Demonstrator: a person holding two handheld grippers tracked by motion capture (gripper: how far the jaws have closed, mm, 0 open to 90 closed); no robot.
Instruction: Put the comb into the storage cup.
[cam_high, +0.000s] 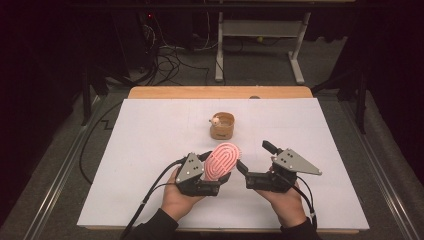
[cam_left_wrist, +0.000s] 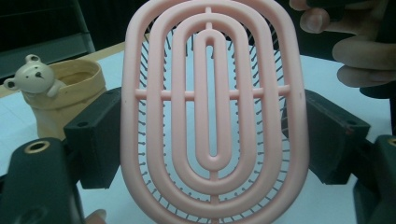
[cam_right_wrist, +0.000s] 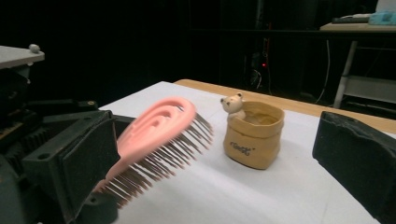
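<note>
High view: I hold the left gripper (cam_high: 212, 167) low over the near part of the white surface (cam_high: 150, 130), its jaws clamped on the two long edges of a pink brush (cam_high: 222, 161). The brush is clear of the surface, tilted, its far end raised toward the middle. In the left gripper view the brush (cam_left_wrist: 212, 112) stands upright between the two black jaws, its oval ribbed back facing the camera and the bristles pointing away; each jaw presses on one side of the frame.

The right gripper (cam_high: 257, 162) sits just beside the brush on its right, jaws spread apart, with nothing between them; one jaw tip lies near the brush edge, and I cannot tell whether it touches. In the right gripper view the brush (cam_right_wrist: 156, 140) appears side-on, bristles pointing down and to the right.

A tan pot (cam_high: 222, 126) with a small bear (cam_high: 215, 120) on its rim stands upright on the surface beyond both grippers, well apart from the brush.
</note>
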